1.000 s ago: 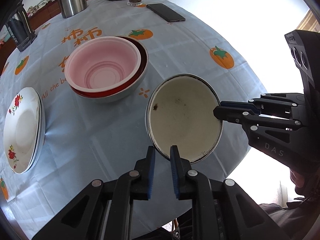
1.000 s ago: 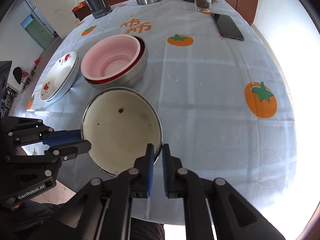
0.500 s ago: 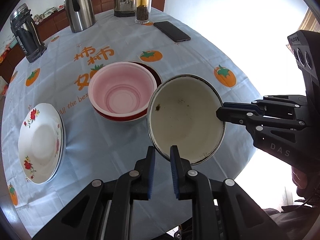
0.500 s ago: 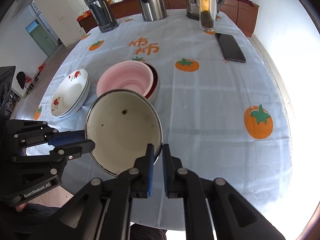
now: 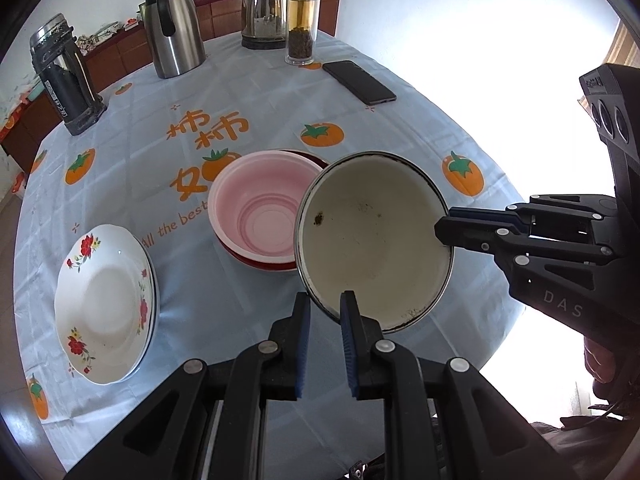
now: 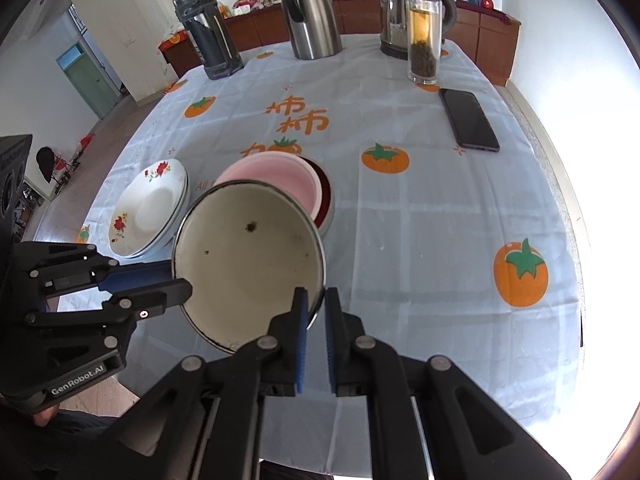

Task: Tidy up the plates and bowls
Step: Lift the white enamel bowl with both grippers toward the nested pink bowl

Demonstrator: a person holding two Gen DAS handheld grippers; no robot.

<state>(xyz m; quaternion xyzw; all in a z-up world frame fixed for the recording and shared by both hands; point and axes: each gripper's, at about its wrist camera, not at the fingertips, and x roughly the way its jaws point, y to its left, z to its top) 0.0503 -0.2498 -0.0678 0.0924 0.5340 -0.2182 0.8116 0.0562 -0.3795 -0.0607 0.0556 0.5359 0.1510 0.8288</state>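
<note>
A cream enamel bowl [image 5: 372,240] [image 6: 248,264] with a dark metal rim and brown specks inside hangs tilted above the tablecloth. My left gripper [image 5: 324,300] [image 6: 184,280] is shut on its near-left rim. On the opposite rim my right gripper [image 6: 314,296] [image 5: 440,228] is shut too. Behind the held bowl a pink bowl [image 5: 260,208] [image 6: 276,172] sits nested in a red-lined bowl [image 6: 326,200], partly hidden by it. A stack of white flowered plates [image 5: 104,304] [image 6: 152,204] lies to the left.
Along the far edge of the round table [image 5: 264,92] stand a dark flask [image 5: 64,76], a steel thermos jug [image 5: 174,32], a kettle [image 5: 266,8] and a glass tea bottle [image 5: 303,24]. A black phone [image 5: 359,82] lies at the right. A person's hand [image 5: 600,364] holds the right gripper.
Both grippers have risen with the enamel bowl, lifting it off the cloth. It now overlaps the pink bowl in view, and more of the far table shows.
</note>
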